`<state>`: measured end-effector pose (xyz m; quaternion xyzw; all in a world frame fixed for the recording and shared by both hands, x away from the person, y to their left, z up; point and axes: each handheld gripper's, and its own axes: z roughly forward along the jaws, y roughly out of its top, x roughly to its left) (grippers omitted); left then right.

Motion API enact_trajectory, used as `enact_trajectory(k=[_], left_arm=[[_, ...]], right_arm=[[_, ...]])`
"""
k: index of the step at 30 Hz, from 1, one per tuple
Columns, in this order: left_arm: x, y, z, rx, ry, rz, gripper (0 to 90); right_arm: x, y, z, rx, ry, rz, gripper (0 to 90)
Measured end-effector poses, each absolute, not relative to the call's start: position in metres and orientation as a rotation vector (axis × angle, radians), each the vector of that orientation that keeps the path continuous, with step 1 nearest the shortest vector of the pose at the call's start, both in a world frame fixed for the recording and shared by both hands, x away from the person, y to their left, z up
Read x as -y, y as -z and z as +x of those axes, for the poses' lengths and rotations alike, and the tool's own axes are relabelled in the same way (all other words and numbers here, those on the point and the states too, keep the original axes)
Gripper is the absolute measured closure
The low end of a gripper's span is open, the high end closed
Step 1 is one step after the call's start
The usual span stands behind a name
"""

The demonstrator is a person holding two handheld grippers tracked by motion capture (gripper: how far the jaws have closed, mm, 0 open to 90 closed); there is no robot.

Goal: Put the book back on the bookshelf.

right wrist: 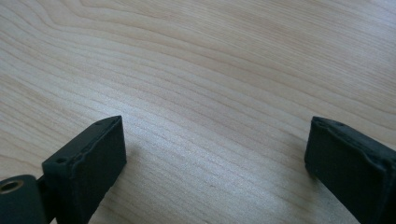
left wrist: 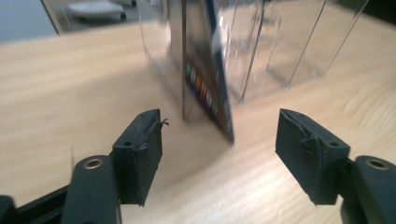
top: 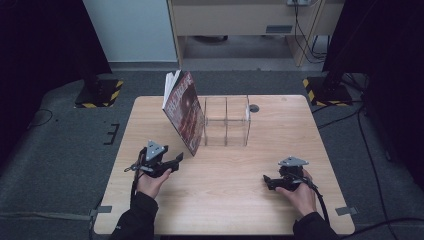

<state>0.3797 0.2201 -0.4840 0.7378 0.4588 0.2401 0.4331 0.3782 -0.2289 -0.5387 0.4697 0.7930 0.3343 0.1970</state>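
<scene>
A book with a dark red cover (top: 184, 111) stands tilted on the table, leaning against the left side of a clear acrylic divider rack (top: 226, 120). In the left gripper view the book's spine edge (left wrist: 205, 79) rises just beyond the jaws, with the clear rack (left wrist: 275, 46) behind it. My left gripper (top: 176, 159) is open, a short way in front of the book's lower corner, holding nothing. My right gripper (top: 266, 182) is open over bare wood at the table's front right, and its jaws (right wrist: 215, 158) frame only tabletop.
The wooden table (top: 225, 200) has bare surface in front and to the right of the rack. A small dark round hole (top: 254, 108) sits behind the rack. Black stands with yellow-striped bases (top: 100, 92) flank the table on the floor.
</scene>
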Motion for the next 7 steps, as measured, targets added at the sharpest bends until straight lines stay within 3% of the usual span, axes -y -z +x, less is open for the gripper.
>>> enact_trajectory(k=[7], left_arm=[[-0.23,0.507,0.39,-1.222,-0.552,1.93,25.2]], right_arm=[[0.232,0.531,0.377,-2.239,-0.948,1.298,25.0]])
